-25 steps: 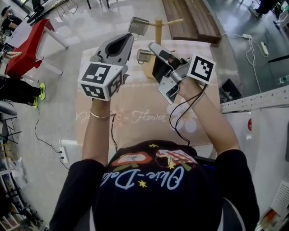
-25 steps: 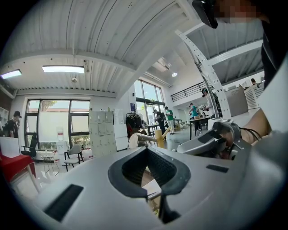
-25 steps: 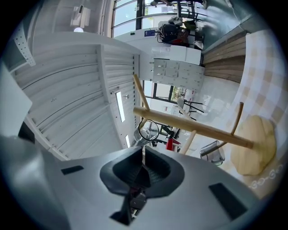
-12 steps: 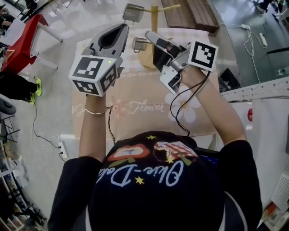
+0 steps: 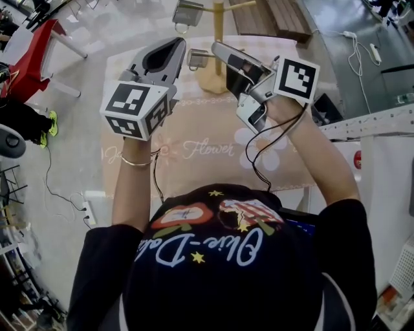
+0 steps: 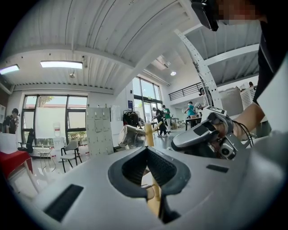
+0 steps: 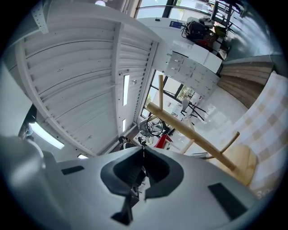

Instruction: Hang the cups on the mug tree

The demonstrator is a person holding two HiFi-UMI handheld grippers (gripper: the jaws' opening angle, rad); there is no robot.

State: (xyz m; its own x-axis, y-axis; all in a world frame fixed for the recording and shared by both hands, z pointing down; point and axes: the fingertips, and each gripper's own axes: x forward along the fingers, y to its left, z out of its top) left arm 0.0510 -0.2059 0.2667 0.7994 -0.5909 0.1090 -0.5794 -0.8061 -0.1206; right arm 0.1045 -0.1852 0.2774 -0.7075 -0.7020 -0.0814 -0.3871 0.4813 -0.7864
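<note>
Closing just now, right gripper clamped empty; left gripper clenched; head view alone shows two cups.

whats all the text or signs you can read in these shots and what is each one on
"Flower": pale script on the tablecloth, head view.
"Olie-Da...": white script on the black shirt, upside down and cut off, so this reading is unsure.
More pale script to the left of "Flower": covered by the arm, unreadable.
Marker cubes: black and white square patterns only, no letters.
Both gripper views: no readable text.
</note>
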